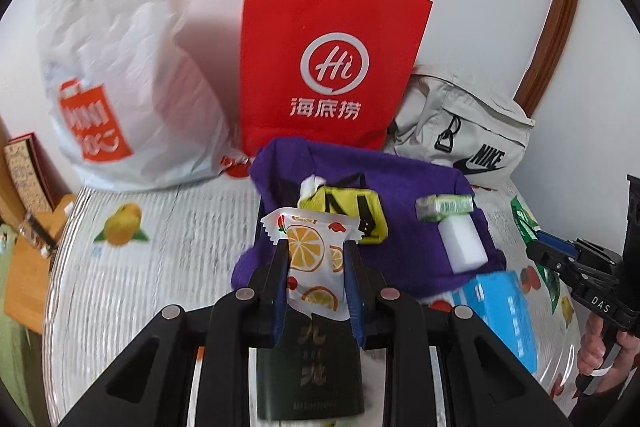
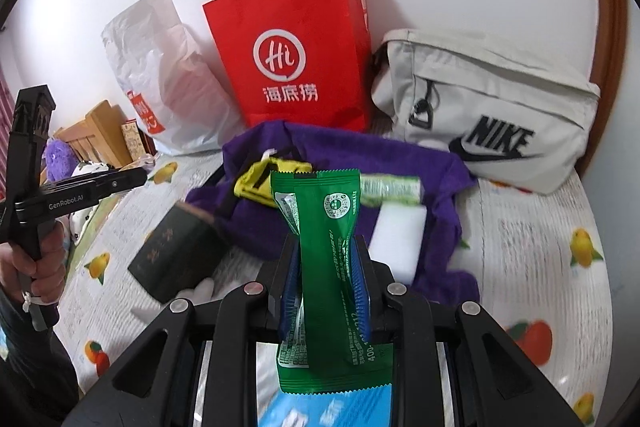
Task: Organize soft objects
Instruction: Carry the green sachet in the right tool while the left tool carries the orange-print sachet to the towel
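1. Left gripper [image 1: 316, 259]: jaws pinched on white snack pouch [image 1: 310, 259] w/ orange-slice print; pouch stands up between the fingers, top edge crimped.
2. Right gripper [image 2: 328, 267]: jaws clamped on green sachet [image 2: 326, 255], held upright, lower end hanging below the fingers.
3. Just under left gripper: dark green booklet [image 1: 310, 367] w/ gold characters, lying on fruit-print tablecloth [image 1: 160, 267].
4. Under right gripper: light blue pack [image 2: 332, 407], partly hidden.
5. Beyond both: purple cloth [image 2: 360, 163] bunched mid-table. On it: yellow-black pouch [image 1: 352, 215], small green-white pack [image 1: 444, 207], white sponge block [image 1: 462, 241] just beside that pack.
6. Back row vs wall, left to right: white plastic bag [image 1: 120, 67], red paper bag [image 1: 328, 59] standing upright, beige Nike bag [image 2: 500, 107] on its side.
7. Red bag touches far edge of purple cloth.
8. Person's hand [image 2: 36, 267] grips left tool's handle, seen from right cam.
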